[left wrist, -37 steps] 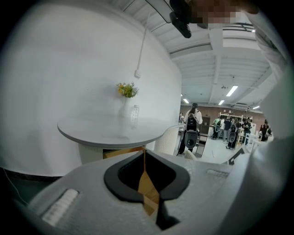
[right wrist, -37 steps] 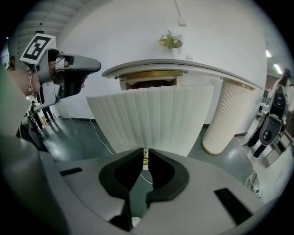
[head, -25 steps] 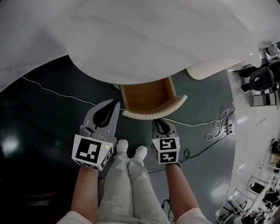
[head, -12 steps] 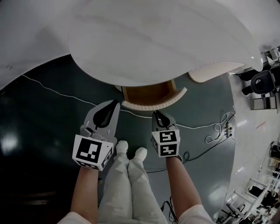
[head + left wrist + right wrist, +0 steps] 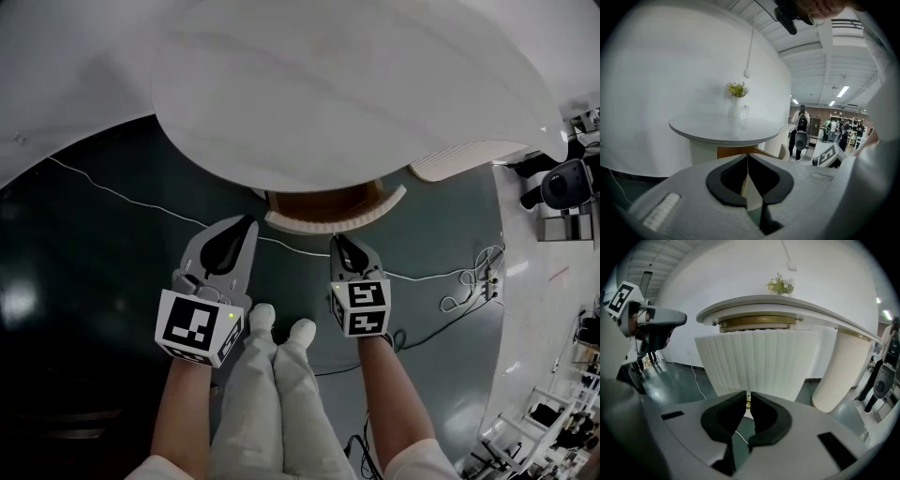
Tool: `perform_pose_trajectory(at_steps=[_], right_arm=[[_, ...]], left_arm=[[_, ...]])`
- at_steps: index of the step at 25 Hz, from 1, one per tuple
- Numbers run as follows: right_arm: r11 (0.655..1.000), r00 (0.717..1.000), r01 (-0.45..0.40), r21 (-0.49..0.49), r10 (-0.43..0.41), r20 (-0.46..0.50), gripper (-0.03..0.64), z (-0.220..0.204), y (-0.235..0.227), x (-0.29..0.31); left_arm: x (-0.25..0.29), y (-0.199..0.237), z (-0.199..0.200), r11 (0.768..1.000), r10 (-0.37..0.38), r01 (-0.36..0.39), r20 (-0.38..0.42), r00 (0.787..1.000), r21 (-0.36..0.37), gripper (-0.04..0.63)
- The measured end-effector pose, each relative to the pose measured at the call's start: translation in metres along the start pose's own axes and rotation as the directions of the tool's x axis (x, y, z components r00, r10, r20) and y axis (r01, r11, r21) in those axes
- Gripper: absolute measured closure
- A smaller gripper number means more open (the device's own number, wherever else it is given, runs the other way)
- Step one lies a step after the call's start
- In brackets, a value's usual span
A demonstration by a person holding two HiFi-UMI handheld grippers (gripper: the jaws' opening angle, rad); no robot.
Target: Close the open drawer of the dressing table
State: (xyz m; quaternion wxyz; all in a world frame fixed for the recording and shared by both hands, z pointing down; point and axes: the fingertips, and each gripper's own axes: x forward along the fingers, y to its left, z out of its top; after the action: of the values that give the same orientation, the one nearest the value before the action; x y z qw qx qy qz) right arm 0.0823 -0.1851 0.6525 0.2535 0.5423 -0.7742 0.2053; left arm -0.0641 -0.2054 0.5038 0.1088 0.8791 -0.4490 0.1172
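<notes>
The dressing table has a round white top (image 5: 347,94). Its drawer, with a ribbed white front (image 5: 328,218) and wooden inside (image 5: 323,200), sticks out only a little from under the top. My right gripper (image 5: 339,240) is against the middle of that front. In the right gripper view the ribbed front (image 5: 759,362) fills the centre and a small brass knob (image 5: 747,403) sits between the nearly closed tips of the right gripper (image 5: 748,397). My left gripper (image 5: 246,221) is shut on nothing, held left of the drawer and apart from it. From the left gripper (image 5: 746,157) I see the table top (image 5: 722,131).
A ribbed white pedestal (image 5: 459,155) stands right of the drawer. A white cable (image 5: 112,195) crosses the dark floor and more cords lie near a power strip (image 5: 487,272). The person's feet (image 5: 281,323) are below the grippers. A vase of flowers (image 5: 737,101) stands on the table.
The drawer has slid back under the table top, from well open to nearly closed. My right gripper went forward with it. The left gripper stayed put.
</notes>
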Motion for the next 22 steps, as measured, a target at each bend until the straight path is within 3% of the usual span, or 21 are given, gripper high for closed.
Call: perform_pose_trajectory(at_steps=[10,22], right_arm=[[0.998,0.998,0.015,0.068,-0.019,0.055,0.595,0.017,-0.005,0.011],[0.999,0.980,0.016,0.034,-0.023,0.198,0.597,0.042,-0.007,0.038]], left_arm=[[0.000,0.003,0.000,1.000,-0.007,0.007,0.008,1.000,0.000,0.577],[0.007,0.020,-0.002,1.000,-0.017,0.017,0.033,0.999,0.011,0.577]])
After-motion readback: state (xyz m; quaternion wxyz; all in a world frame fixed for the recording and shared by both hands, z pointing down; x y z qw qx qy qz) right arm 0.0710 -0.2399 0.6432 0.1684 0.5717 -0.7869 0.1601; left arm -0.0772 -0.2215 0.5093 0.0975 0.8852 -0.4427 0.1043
